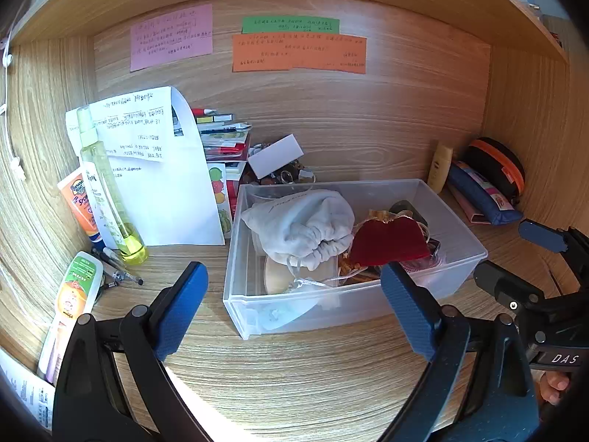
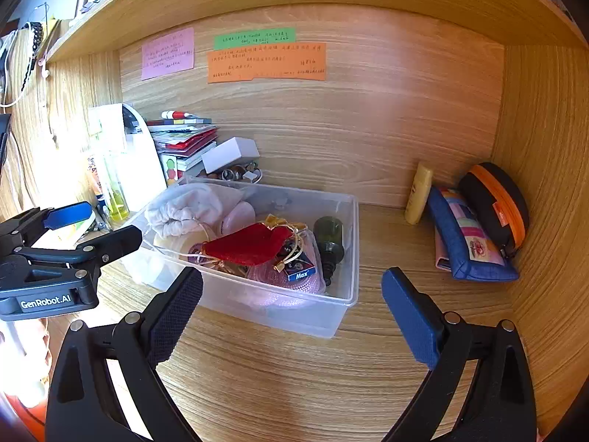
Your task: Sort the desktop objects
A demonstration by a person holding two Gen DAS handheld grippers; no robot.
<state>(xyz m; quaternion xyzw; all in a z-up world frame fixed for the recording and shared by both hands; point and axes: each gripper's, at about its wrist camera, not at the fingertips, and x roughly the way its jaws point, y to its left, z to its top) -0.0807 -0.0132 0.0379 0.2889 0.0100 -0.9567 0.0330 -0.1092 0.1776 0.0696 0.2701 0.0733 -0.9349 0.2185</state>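
From the left wrist camera, the left tool (image 1: 294,305) hovers over the wooden surface (image 1: 294,375) with its blue-padded fingers spread wide and nothing between them. Just ahead stands a clear rectangular plastic bin (image 1: 257,309), holding a white drawstring cloth pouch (image 1: 305,224) beside a dark red velvet pouch (image 1: 386,241). To the left, a tall yellow-green spray bottle (image 1: 106,199) stands upright before a white sheet of paper (image 1: 169,199), next to an orange sunscreen tube (image 1: 79,202); a green-capped white tube (image 1: 71,294) lies nearer. At the far right, a small yellow bottle (image 1: 440,167), a blue fabric pencil case (image 1: 482,195) and a black case with an orange zip (image 1: 497,169) sit against the back panel.

From the right wrist camera, the right tool (image 2: 292,313) is likewise spread apart and empty, above the surface in front of the bin's near corner. The left tool (image 2: 92,226) shows at the left edge. Inside the bin, a dark green glass bottle (image 2: 329,243) lies by the right wall.
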